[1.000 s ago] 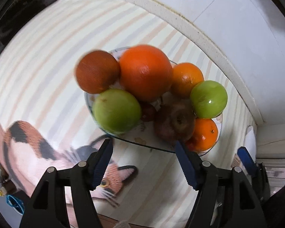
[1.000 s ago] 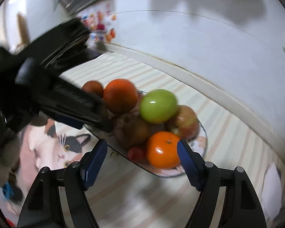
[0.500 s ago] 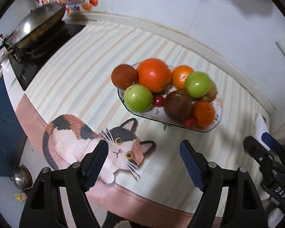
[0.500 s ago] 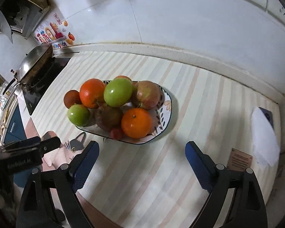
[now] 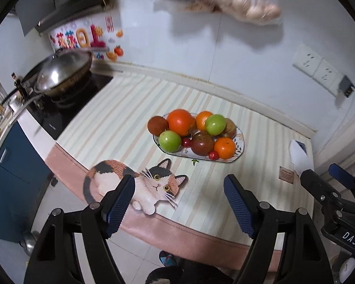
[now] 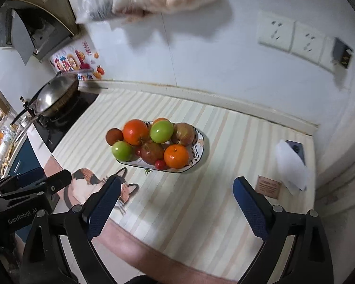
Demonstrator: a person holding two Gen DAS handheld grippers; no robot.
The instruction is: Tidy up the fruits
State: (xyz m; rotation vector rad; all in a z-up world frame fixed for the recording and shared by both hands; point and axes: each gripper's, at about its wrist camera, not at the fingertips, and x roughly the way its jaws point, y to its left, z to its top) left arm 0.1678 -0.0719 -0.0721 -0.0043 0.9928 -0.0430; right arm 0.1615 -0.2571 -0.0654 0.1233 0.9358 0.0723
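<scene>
While piled, fruit plate (image 5: 239, 133) (oval), long axis left-right

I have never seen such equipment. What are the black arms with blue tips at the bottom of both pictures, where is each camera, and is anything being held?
They are two hand-held grippers; a person carries one in each hand. Each picture comes from a camera on one gripper, looking forward between its two fingers. The left gripper and the right gripper are both open and hold nothing. On the striped mat stands a plate piled with oranges, green apples and darker fruit. A cat picture is printed on the mat, and a wok sits on the stove.
</scene>
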